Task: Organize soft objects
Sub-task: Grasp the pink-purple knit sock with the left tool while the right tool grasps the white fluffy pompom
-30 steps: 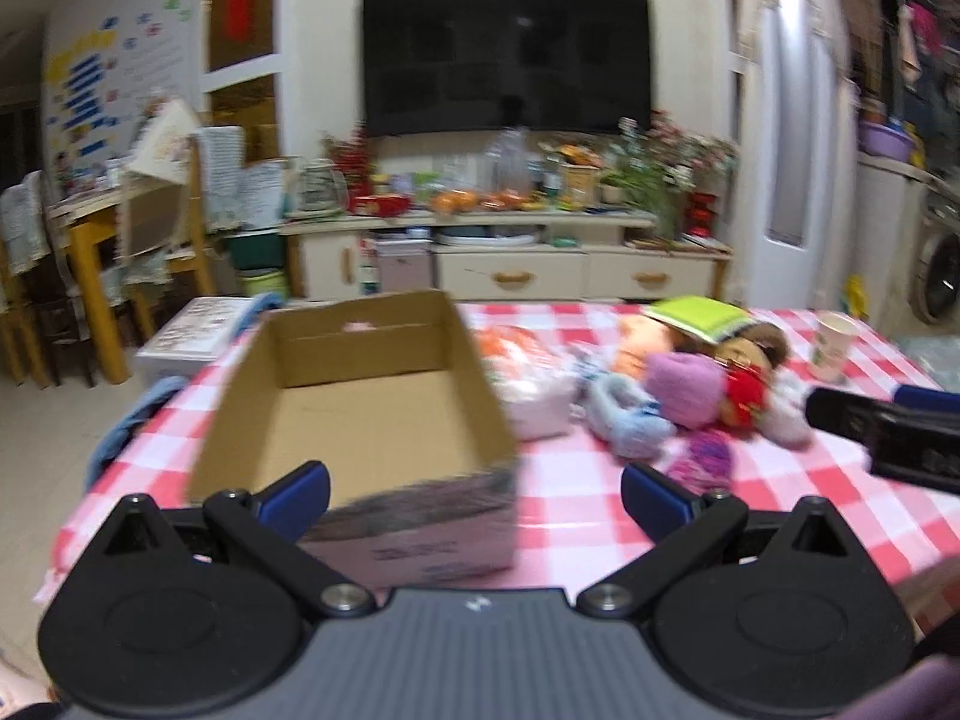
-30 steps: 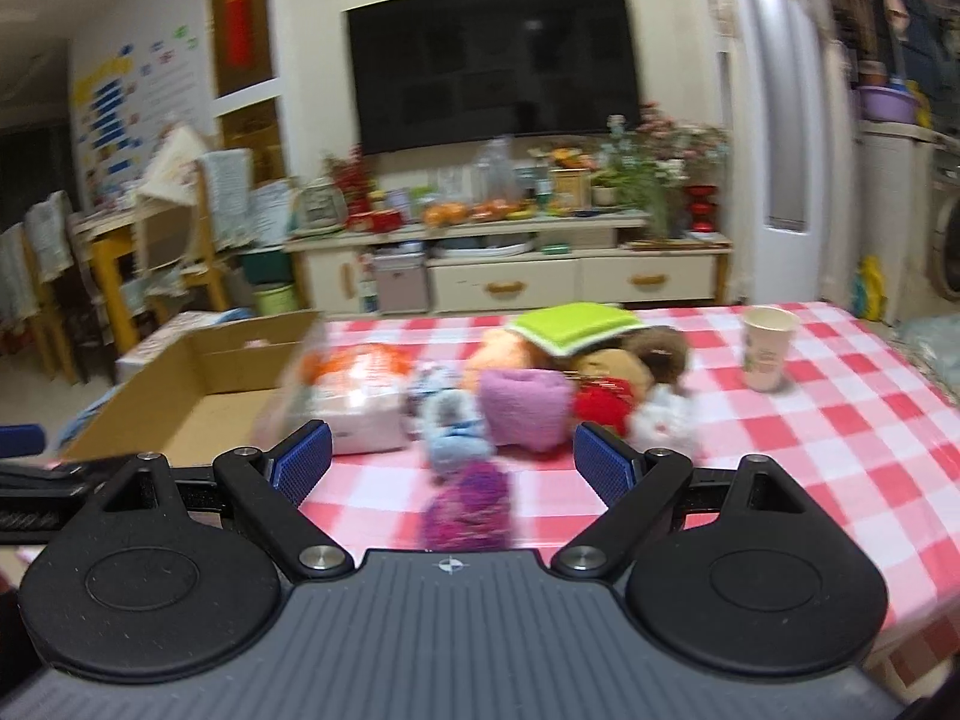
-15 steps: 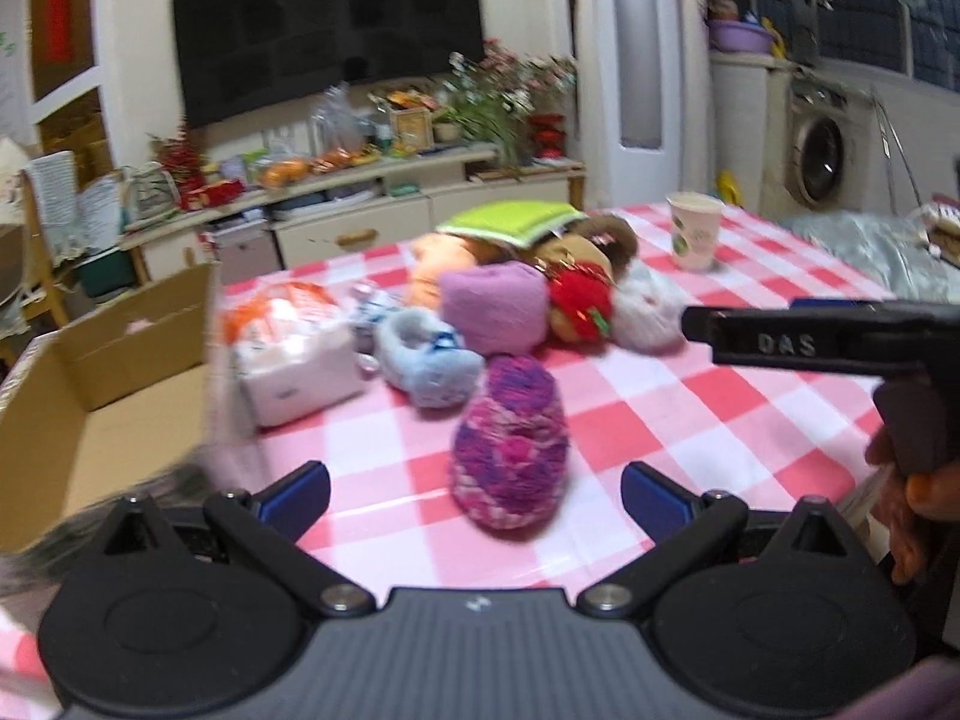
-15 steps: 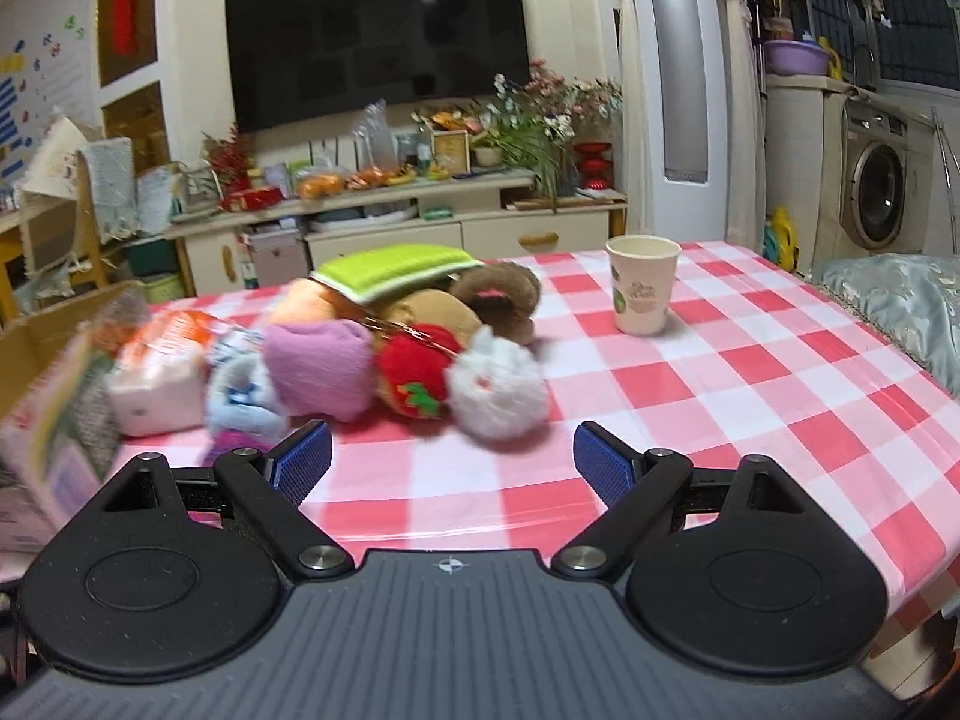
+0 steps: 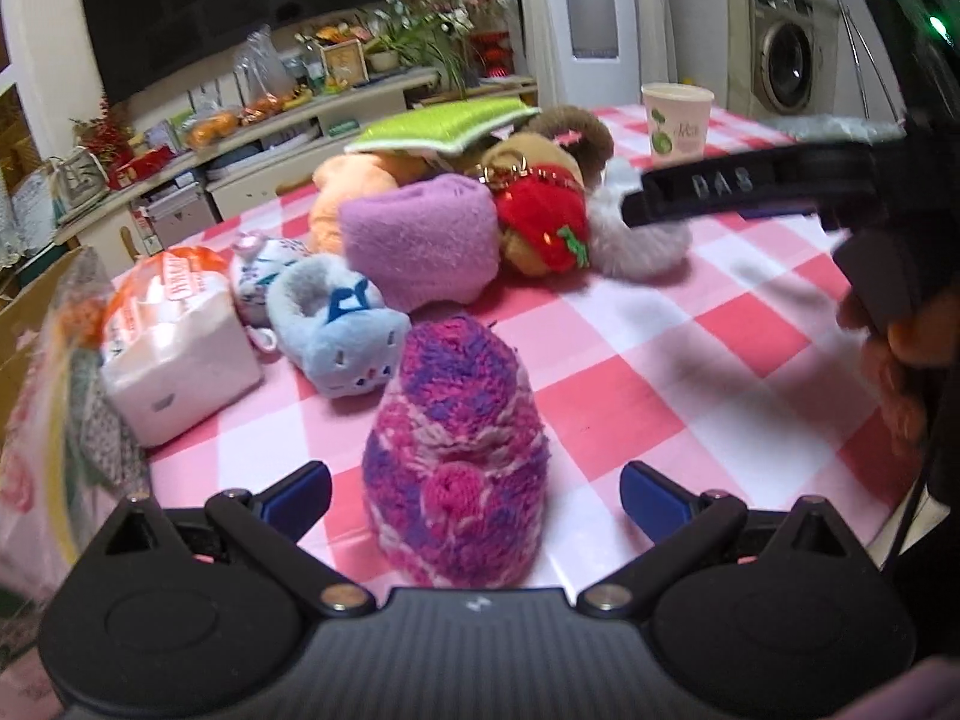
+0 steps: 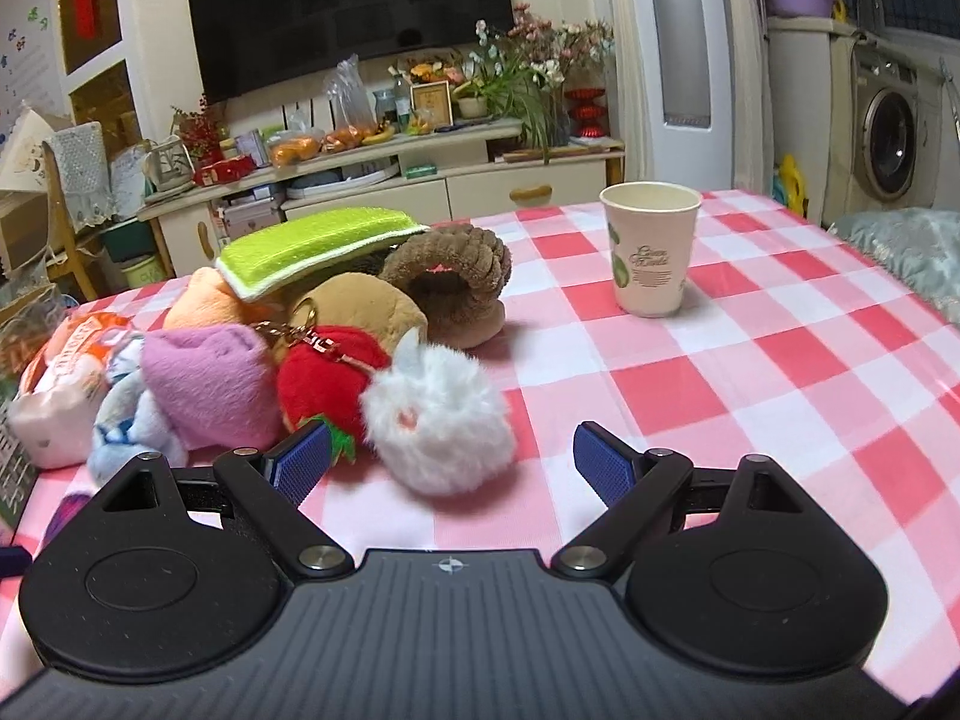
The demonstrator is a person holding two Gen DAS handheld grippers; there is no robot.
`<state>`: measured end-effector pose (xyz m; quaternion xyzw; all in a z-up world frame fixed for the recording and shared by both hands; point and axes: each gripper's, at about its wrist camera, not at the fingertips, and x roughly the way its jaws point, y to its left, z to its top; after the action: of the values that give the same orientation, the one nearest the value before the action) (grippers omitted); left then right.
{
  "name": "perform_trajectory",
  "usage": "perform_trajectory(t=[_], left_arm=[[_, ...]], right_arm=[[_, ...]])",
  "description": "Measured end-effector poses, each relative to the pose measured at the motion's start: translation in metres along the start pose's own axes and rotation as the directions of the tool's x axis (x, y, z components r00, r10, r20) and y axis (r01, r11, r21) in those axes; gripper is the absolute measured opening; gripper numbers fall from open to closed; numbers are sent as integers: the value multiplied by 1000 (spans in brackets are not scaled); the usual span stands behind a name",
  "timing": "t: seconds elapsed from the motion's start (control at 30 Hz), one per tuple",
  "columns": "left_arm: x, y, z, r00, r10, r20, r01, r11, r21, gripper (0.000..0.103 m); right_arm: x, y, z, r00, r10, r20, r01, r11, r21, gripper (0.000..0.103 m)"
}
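A pink-and-purple fuzzy sock ball (image 5: 456, 450) sits between the wide-apart fingers of my open left gripper (image 5: 474, 495), untouched by the pads. Behind it lie a light-blue plush (image 5: 339, 330), a lilac rolled sock (image 5: 420, 240), a red strawberry plush (image 5: 543, 225) and a green sponge (image 5: 444, 129). My right gripper (image 6: 451, 462) is open just in front of a white fluffy pom-pom (image 6: 438, 423), with the red strawberry plush (image 6: 321, 381), lilac sock (image 6: 210, 384), brown plush ring (image 6: 453, 282) and green sponge (image 6: 318, 249) behind. In the left wrist view the right gripper's finger (image 5: 744, 186) crosses at upper right.
A paper cup (image 6: 651, 249) stands on the checked tablecloth (image 6: 750, 372) to the right. A tissue pack (image 5: 174, 342) lies at left beside a cardboard box edge (image 5: 24, 324). A hand (image 5: 900, 360) holds the right tool. TV cabinet and washing machine stand beyond.
Both grippers swung right from the box toward the pile and moved closer. The fuzzy sock ball now lies between the left fingers; the pom-pom is just ahead of the right ones.
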<state>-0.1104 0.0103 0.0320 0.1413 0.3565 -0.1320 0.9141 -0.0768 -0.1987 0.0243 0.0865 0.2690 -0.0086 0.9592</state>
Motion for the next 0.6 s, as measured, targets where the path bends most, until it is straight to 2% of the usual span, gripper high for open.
perform_trajectory(t=[0.2, 0.37, 0.5, 0.6], left_arm=[[16, 8, 8, 999, -37, -22, 37, 999, -10, 100], [23, 12, 12, 996, -83, -25, 82, 996, -32, 93], [29, 15, 15, 992, -111, -67, 107, 992, -63, 79], [31, 16, 14, 991, -101, -88, 96, 993, -63, 65]], right_arm=[[26, 2, 9, 999, 27, -43, -27, 1000, -8, 103], [36, 9, 10, 997, 30, -75, -31, 999, -17, 103], [41, 10, 14, 997, 18, -75, -19, 1000, -25, 102], [41, 9, 13, 996, 22, -84, -24, 999, -29, 90]])
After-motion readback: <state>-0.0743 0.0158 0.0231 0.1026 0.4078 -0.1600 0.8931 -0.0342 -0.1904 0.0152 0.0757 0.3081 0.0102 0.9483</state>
